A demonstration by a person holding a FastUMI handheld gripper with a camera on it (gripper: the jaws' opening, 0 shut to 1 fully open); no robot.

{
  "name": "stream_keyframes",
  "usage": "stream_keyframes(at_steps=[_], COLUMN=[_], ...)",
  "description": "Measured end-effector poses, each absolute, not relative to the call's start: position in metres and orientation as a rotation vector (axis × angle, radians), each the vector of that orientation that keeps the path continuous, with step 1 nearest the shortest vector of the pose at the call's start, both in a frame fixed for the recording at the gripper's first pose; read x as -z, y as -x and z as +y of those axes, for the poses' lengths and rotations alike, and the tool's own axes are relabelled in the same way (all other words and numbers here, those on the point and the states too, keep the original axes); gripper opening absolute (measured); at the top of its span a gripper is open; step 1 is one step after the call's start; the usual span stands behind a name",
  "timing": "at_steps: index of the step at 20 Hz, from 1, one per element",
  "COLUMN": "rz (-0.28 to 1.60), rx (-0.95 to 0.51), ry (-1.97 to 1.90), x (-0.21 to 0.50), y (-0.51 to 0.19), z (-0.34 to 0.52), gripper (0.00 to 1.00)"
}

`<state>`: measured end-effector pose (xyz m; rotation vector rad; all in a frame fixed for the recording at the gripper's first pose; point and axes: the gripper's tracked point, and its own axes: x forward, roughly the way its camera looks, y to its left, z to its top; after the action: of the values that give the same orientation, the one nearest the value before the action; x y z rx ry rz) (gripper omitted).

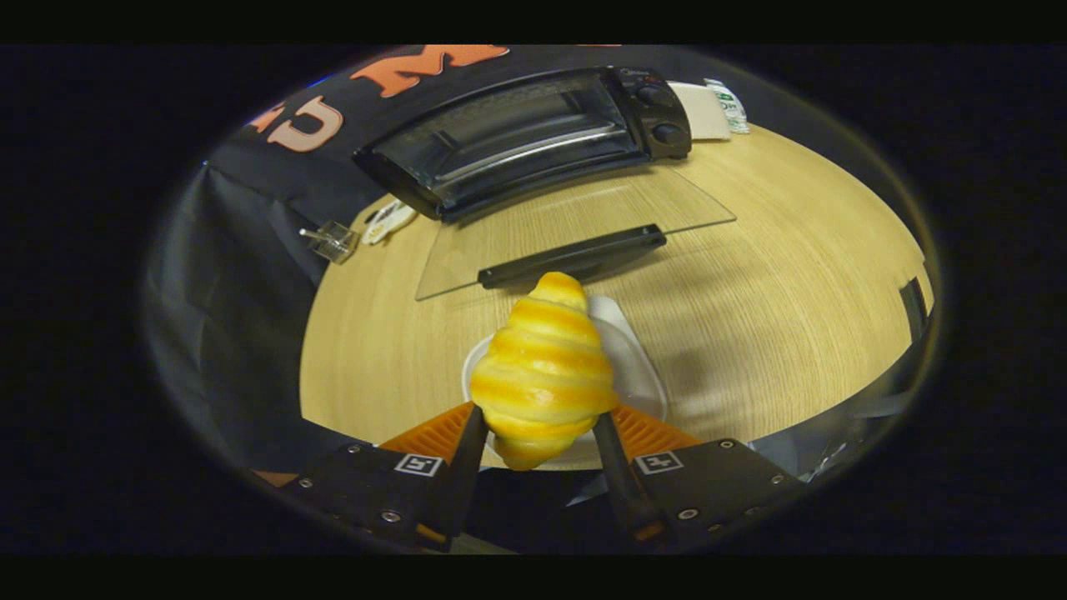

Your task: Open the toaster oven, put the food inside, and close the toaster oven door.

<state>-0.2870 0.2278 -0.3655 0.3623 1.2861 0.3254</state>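
The croissant (543,367) is sitting between the jaws of the gripper (540,433), its blunt end down near their roots and its pointed tip aiming forward toward the toaster oven (525,137). The jaws are standing partly closed, one pressing on each flank of the pastry, so it is being held by its widest part; it looks soft and layered, so the squeeze wants to be just enough to carry it without crushing. Just beneath and behind it a white plate (638,367) is lying on the counter (792,275), and the pastry appears to be lifting clear of it, though I cannot tell for certain whether the lower end is touching. Beyond the plate the oven's glass door (583,221) is lying flat and open, its dark handle (573,257) nearest the pastry tip, with the dark cavity and its wire rack showing behind. The step in hand, as I judge it, is carrying the food in: doing it well means raising the pastry enough to pass over the handle and door, keeping it level and centred on the opening, and setting it down on the rack before easing the jaws apart. A small clear block (333,242) and a white wrapper (390,220) are lying off beside the oven, well out of the path.
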Motion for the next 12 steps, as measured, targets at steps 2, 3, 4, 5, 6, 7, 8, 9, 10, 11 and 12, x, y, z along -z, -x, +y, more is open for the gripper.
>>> stream_keyframes(at_steps=[2,3,4,5,6,7,8,9,10,11,12], rz=[1.202,1.171,1.146,1.128,1.112,1.098,1.082,1.064,1.05,1.036,1.023], rx=[-0.35,-0.353,-0.346,-0.341,-0.336,-0.337,-0.34,-0.347,-0.349,-0.356,-0.361], ry=[-0.469,-0.522,-0.565,-0.584,-0.586,-0.587,-0.595,-0.602,-0.602,-0.6,-0.6], x=[0.343,0.335,0.33,0.326,0.326,0.326,0.325,0.324,0.324,0.322,0.321], y=[0.268,0.259,0.249,0.243,0.233,0.225,0.214,0.203,0.191,0.181,0.169], z=[0.227,0.225,0.223,0.219,0.216,0.214,0.213,0.218,0.22,0.221,0.225], gripper=[0.69,0.69,0.69,0.68,0.68,0.68,0.68,0.68,0.68,0.68,0.68])
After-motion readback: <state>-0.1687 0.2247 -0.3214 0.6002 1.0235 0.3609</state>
